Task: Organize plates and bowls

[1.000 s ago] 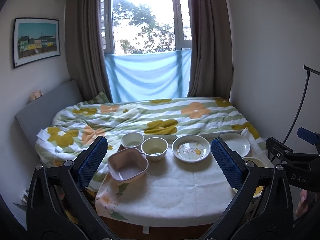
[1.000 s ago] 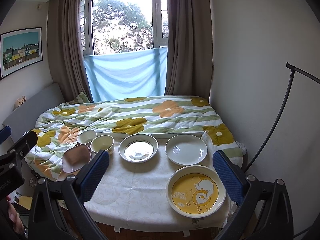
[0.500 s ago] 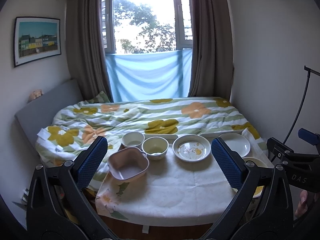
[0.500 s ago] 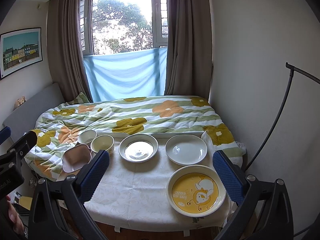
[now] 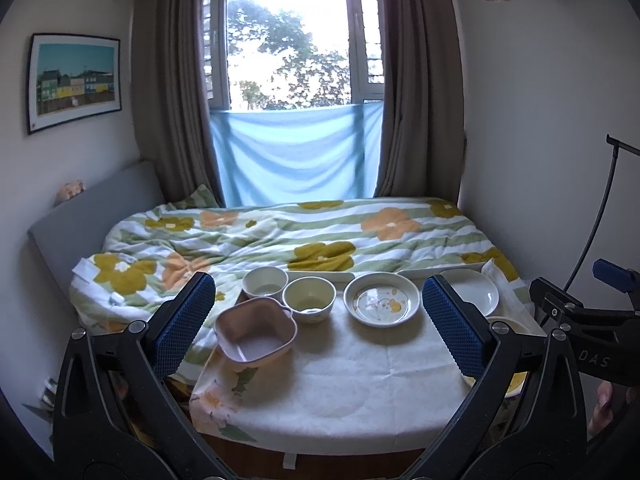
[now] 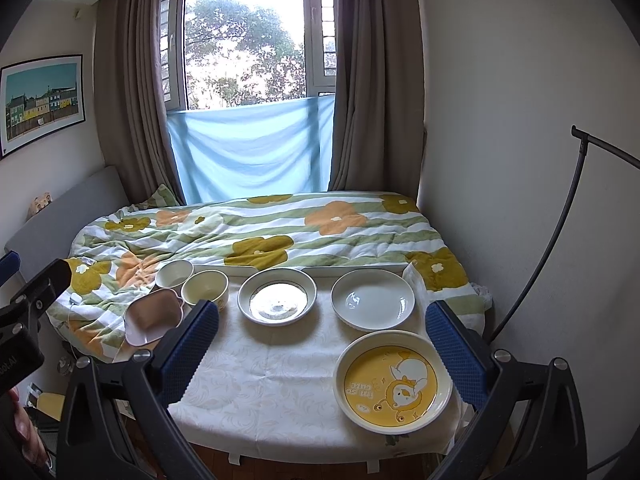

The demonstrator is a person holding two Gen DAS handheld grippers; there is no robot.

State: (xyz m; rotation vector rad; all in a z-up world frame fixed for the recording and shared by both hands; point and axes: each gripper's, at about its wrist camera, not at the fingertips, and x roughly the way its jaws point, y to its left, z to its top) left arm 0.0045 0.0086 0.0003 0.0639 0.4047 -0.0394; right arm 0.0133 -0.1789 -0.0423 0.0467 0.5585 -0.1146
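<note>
Across the middle of both frames sits the table [image 6: 280,368] with all the dishes: pink bowl [image 5: 256,334] at left, two cream bowls [image 5: 309,298] touching it, patterned plate [image 5: 382,299] centre, white plate [image 6: 373,298] right, yellow plate [image 6: 394,382] lower right. Left gripper [image 5: 318,326] and right gripper [image 6: 322,344] both gape wide, holding nothing.

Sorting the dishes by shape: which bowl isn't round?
The pink bowl at the table's left edge. It is squarish with a lobed rim, while the white bowl and cream bowl behind it are round.
</note>
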